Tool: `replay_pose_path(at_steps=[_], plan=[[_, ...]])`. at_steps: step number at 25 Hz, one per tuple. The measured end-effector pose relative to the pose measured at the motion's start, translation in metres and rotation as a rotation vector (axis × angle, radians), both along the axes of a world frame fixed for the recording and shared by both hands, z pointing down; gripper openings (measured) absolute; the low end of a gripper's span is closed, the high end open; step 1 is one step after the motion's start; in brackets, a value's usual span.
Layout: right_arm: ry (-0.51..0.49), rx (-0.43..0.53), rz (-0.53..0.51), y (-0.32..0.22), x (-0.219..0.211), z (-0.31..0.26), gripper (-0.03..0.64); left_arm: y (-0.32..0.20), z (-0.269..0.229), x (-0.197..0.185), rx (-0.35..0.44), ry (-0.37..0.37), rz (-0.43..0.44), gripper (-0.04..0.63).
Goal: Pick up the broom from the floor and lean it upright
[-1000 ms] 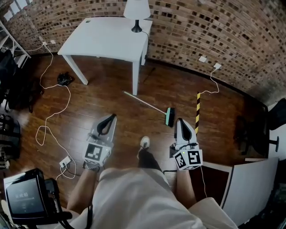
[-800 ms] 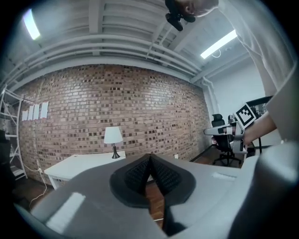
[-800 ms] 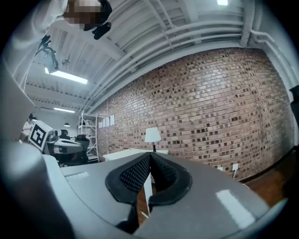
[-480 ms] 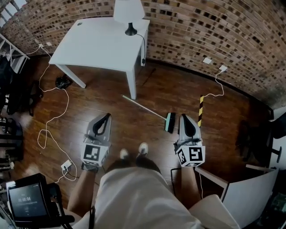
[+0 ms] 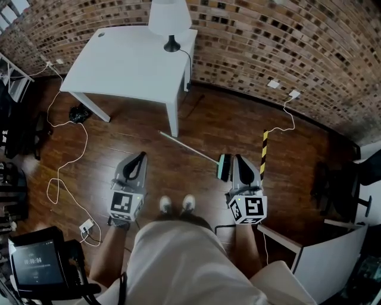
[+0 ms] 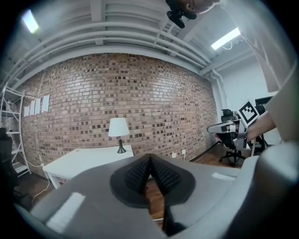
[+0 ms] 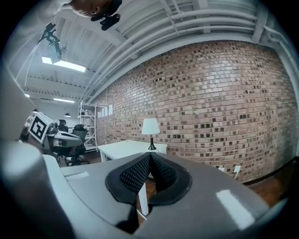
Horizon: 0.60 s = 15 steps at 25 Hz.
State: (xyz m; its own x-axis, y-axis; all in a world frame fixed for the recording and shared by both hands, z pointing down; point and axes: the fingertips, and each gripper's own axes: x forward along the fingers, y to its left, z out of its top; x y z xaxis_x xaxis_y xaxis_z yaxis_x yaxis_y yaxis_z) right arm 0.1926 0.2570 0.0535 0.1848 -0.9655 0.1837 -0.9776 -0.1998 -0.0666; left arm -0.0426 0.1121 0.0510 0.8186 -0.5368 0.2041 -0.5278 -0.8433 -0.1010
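The broom lies flat on the wooden floor, its thin pale handle running from up-left to down-right. Its green head rests just left of my right gripper. That gripper is shut with nothing in it and hovers above the floor, next to the broom head. My left gripper is also shut and empty, well left of the handle. In the left gripper view the black pads meet at the tip; in the right gripper view the pads are closed too. Neither gripper view shows the broom.
A white table with a lamp stands against the brick wall ahead. White cables trail over the floor at left. A yellow-black strip lies right of the broom. A white panel and office chair are at right.
The person has stepped forward, and both grippers have moved towards the wall and the broom. The broom head now lies right beside the right gripper. Both stay shut.
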Motion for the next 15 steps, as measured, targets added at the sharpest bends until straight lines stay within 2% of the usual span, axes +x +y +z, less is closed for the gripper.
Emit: replay_pose_path(at_steps=[7, 12, 15], plan=[[-0.047, -0.116, -0.139, -0.028, 0.002, 0.042, 0.015, -0.017, 0.023, -0.008, -0.031, -0.034, -0.058, 0.000], [-0.053, -0.165, -0.251, -0.063, 0.002, 0.072, 0.035, -0.030, 0.037, -0.005, -0.033, -0.051, -0.105, 0.002], [-0.033, -0.214, -0.312, -0.090, -0.002, 0.103, 0.044, -0.047, 0.060, -0.008, -0.072, -0.055, -0.131, 0.000]])
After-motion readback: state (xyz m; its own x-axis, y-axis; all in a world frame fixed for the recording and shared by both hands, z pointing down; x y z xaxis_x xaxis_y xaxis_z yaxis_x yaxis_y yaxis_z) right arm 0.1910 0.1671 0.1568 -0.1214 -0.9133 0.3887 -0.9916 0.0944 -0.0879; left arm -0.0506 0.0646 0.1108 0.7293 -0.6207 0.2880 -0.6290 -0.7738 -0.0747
